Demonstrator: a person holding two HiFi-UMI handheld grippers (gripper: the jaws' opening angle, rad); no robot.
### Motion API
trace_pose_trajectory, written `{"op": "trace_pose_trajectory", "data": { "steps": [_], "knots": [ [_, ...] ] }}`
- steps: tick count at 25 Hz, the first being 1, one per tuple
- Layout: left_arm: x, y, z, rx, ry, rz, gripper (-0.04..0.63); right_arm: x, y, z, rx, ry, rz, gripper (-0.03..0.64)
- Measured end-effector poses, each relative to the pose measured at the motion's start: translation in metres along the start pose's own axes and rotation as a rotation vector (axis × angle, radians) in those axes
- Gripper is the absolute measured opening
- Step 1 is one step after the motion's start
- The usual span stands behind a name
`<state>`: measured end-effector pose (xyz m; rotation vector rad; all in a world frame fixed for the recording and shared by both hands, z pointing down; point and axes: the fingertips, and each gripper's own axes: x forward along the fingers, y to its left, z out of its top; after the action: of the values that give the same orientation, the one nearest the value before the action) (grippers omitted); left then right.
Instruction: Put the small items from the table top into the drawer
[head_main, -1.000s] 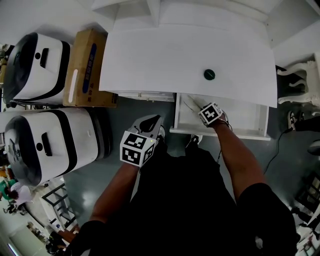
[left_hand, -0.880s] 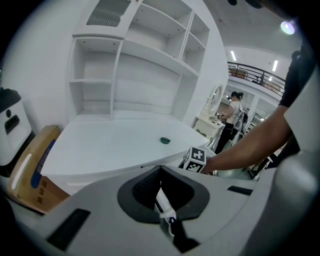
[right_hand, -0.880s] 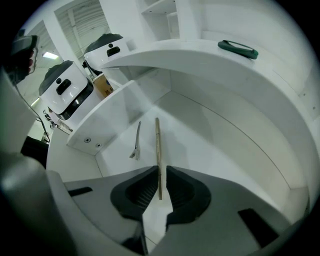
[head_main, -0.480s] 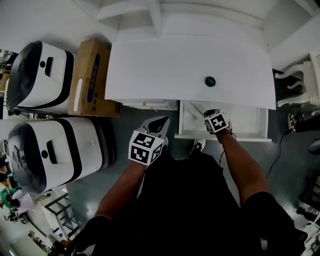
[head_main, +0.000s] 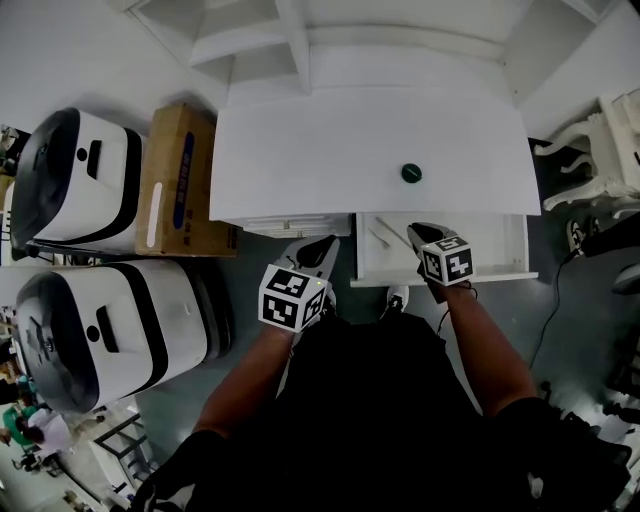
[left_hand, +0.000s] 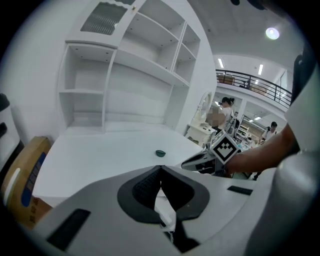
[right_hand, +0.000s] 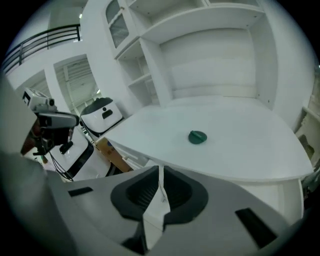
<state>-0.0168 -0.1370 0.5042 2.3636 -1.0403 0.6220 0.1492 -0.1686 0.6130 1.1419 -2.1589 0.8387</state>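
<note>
A small round dark-green item (head_main: 411, 172) (left_hand: 160, 153) (right_hand: 198, 137) lies on the white desk top (head_main: 330, 140), right of its middle. Below the desk's right front edge the drawer (head_main: 440, 278) stands pulled out, with a thin white stick (head_main: 381, 236) lying inside. My right gripper (head_main: 421, 233) (right_hand: 160, 171) hovers over the drawer's front, jaws shut with nothing seen between them, pointing toward the green item. My left gripper (head_main: 318, 246) (left_hand: 160, 168) hangs in front of the desk's middle, left of the drawer, jaws shut and empty.
A cardboard box (head_main: 172, 180) stands left of the desk, beside two white-and-black machines (head_main: 75, 165) (head_main: 100, 315). White shelves (head_main: 300, 30) rise behind the desk. A white chair (head_main: 610, 150) is at the right. My shoe (head_main: 397, 297) shows below the drawer front.
My right gripper has risen out of the drawer and now sits above its front edge. The left gripper has crept slightly up toward the desk edge.
</note>
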Motion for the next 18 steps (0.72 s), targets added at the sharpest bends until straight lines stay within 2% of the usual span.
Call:
{"op": "trace_pose_trajectory", "data": {
  "steps": [5, 9, 15, 18],
  "knots": [
    [-0.005, 0.001, 0.012, 0.014, -0.038, -0.022, 0.009, -0.042, 0.02, 0.033, 0.064, -0.134, 0.039, 0.044],
    [-0.006, 0.001, 0.02, 0.028, -0.048, -0.046, 0.009, -0.068, 0.035, 0.053, 0.065, -0.208, 0.044, 0.043],
    [-0.003, -0.002, 0.029, 0.066, -0.055, -0.075, 0.009, -0.081, 0.06, 0.059, 0.044, -0.241, 0.046, 0.043],
    [0.0, -0.005, 0.031, 0.083, -0.049, -0.096, 0.009, -0.083, 0.062, 0.056, 0.065, -0.25, 0.031, 0.043]
  ]
}}
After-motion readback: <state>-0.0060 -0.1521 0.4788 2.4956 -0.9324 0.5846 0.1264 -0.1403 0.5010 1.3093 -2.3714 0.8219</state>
